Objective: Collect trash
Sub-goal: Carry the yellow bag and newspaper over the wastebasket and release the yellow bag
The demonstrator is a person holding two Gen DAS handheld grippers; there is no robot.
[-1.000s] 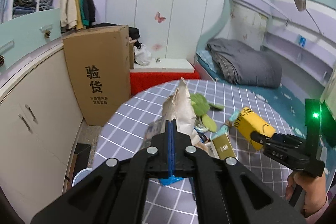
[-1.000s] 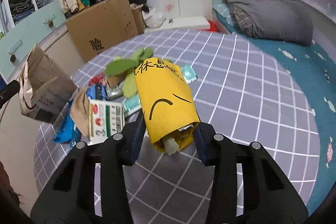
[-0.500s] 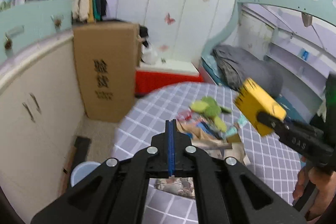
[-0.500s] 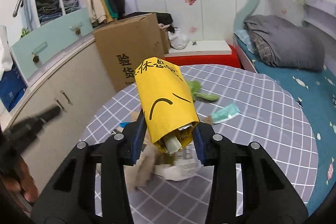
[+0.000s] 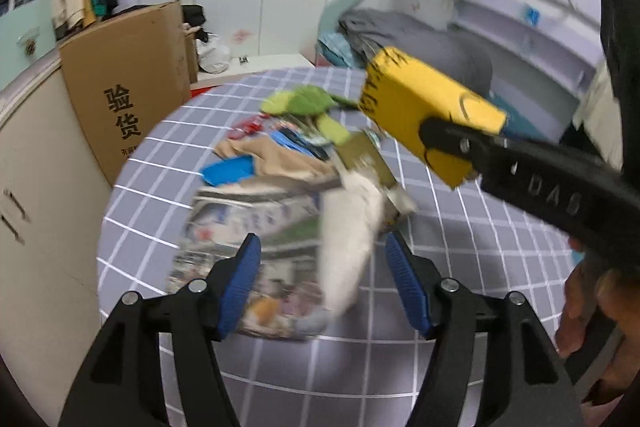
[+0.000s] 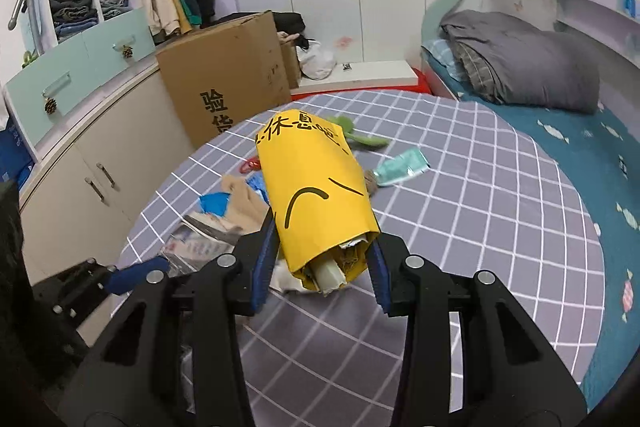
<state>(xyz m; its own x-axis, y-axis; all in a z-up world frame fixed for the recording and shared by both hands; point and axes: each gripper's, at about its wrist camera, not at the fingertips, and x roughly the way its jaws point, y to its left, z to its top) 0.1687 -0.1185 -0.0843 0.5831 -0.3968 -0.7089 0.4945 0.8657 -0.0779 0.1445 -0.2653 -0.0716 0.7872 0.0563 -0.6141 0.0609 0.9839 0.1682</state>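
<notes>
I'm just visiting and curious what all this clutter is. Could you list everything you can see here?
table: one, round, purple-grey checked cloth, centre.
yellow bag: one, yellow with black characters, stuffed with scraps, held above the table.
printed paper: one, multicoloured, table's near edge.
blue wrapper: one, on the table.
green scraps: a few, far side of the pile.
teal packet: one, apart from the pile.
cardboard box: one, brown, beside the cabinet.
grey blanket: one, on the bed.
left gripper: black, blue pads, just opened, over the paper.
right gripper: black, clamped on the bag.
</notes>
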